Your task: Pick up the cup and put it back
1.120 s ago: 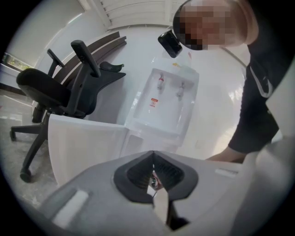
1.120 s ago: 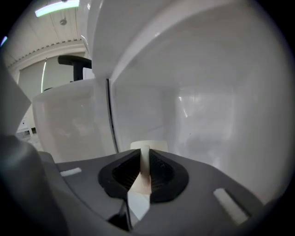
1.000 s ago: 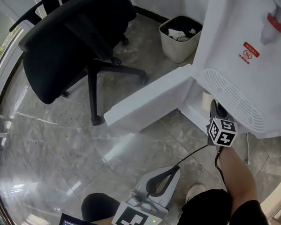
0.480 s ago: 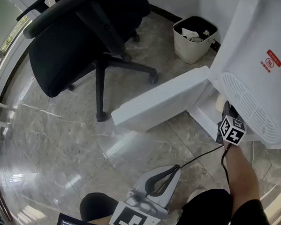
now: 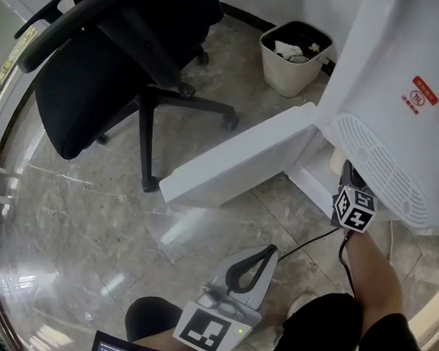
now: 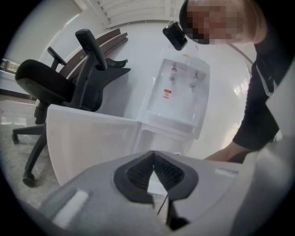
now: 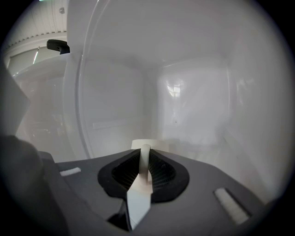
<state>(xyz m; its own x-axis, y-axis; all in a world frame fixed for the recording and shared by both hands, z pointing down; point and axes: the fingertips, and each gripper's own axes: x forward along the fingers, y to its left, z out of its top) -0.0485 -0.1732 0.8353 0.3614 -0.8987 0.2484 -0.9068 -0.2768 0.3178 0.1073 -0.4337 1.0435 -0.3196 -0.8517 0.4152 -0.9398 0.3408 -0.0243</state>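
Pinching the thin wall of a cream-coloured cup (image 7: 138, 144) in the right gripper (image 7: 144, 155), one ribbed pad on each side of the rim. Jaws just now easing a little wider, yet pressed against that wall on both sides. Holding the cup upright inside the white lower compartment (image 7: 193, 101) of the water dispenser (image 5: 400, 85), roughly mid-width, with bare white walls behind and to either side. Impossible to tell whether resting on the compartment floor. Reaching in through the open front, beneath the dispenser's ribbed drip tray (image 5: 374, 161), marker cube (image 5: 353, 209) turned upward and a black cable (image 5: 311, 243) trailing back beside the forearm (image 5: 372, 278).

Closed tip to tip on nothing in the left gripper (image 6: 153, 155), with only a small wedge of light lower down between the pads. Carried low, well apart from the cup, above the grey marbled floor (image 5: 92, 223) and pointing toward the swung-open compartment door (image 5: 235, 161).

Past that door, standing on the floor: a black office chair (image 5: 101, 62) on castors, and beside the dispenser a beige waste bin (image 5: 291, 61) with crumpled paper inside. Also visible in the left gripper view: two taps (image 6: 174, 71) on the dispenser's front, above the drip tray.
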